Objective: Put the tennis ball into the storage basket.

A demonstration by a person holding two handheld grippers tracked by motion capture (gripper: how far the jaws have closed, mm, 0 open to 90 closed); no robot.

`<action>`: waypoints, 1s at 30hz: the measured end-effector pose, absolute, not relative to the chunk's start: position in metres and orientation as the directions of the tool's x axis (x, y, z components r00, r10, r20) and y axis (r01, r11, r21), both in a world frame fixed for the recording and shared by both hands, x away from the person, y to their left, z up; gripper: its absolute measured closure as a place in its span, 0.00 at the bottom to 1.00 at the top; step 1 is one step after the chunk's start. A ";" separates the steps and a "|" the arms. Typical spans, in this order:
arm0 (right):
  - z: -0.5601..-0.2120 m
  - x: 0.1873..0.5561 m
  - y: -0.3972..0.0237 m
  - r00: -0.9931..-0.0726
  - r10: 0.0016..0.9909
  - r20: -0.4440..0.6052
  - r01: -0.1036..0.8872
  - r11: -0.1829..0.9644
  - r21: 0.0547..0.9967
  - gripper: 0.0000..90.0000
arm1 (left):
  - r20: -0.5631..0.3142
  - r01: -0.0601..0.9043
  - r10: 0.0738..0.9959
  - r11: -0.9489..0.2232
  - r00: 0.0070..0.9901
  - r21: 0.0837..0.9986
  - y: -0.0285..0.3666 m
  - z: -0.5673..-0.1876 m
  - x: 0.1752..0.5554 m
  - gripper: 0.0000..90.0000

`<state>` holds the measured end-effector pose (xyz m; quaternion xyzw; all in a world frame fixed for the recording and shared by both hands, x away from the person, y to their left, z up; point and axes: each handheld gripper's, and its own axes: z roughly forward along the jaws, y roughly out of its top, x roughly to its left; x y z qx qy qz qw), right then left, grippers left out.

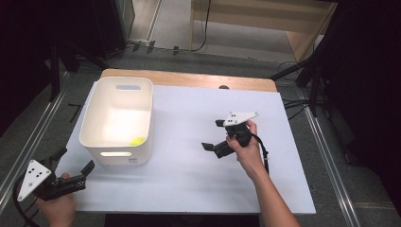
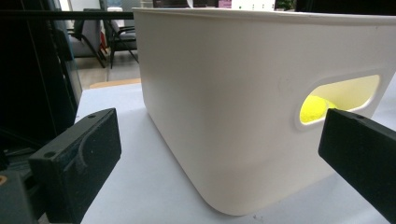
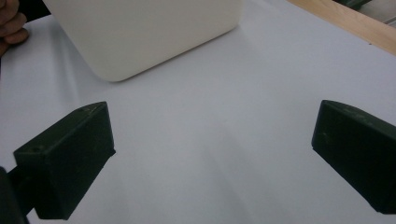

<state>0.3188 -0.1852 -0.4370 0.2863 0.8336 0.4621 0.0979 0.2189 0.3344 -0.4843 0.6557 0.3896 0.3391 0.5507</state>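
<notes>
Now both grippers, left (image 1: 75,163) and right (image 1: 213,135), hover low with fingers wide, flanking the white bin (image 1: 94,118); yellow ball (image 1: 137,141) inside

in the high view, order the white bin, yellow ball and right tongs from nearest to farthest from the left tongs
1. White bin: just ahead of the left tongs, near end closest.
2. Yellow ball: inside the bin, at its near right corner.
3. Right tongs: out on the table's right half.

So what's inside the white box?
A yellow-green ball sits in the white box, near its front right corner. It also shows through the handle hole in the left tool's view. The box wall covers the rest of the ball there.
</notes>
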 end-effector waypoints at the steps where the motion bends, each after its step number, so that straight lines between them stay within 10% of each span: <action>1: -0.438 0.318 -0.188 -0.814 0.571 0.103 0.388 0.403 0.829 0.00 | 0.016 0.138 0.885 -0.091 0.465 0.986 0.334 -0.484 0.219 0.00; 30: -0.472 0.281 -0.253 -0.739 0.660 0.134 0.422 0.298 0.856 0.00 | 0.018 0.137 0.888 -0.090 0.459 0.986 0.334 -0.484 0.218 0.00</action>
